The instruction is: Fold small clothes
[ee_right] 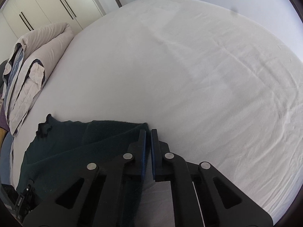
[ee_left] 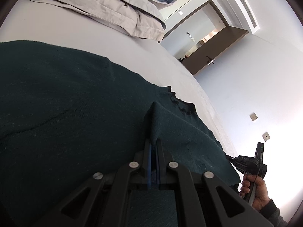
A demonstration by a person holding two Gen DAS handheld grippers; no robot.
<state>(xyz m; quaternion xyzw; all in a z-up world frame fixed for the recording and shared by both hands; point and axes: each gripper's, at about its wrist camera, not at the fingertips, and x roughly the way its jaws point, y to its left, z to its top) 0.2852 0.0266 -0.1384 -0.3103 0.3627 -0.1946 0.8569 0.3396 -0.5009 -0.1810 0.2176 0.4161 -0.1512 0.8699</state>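
A white-sheeted bed (ee_right: 189, 66) fills the room, a folded duvet (ee_right: 28, 71) at ten o'clock. The dark green garment (ee_left: 66, 104) lies spread at seven o'clock. The left gripper (ee_left: 153, 141) pinches a garment fold; the right gripper (ee_right: 148, 132) is clenched at the garment's corner, with a narrow gap between the pads and no cloth seen in it.

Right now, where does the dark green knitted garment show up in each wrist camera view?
Left wrist view: dark green knitted garment fills the left and centre, a fold pinched in the left gripper.
Right wrist view: garment lower left, beside the right gripper.
Shared landmark: folded beige duvet.
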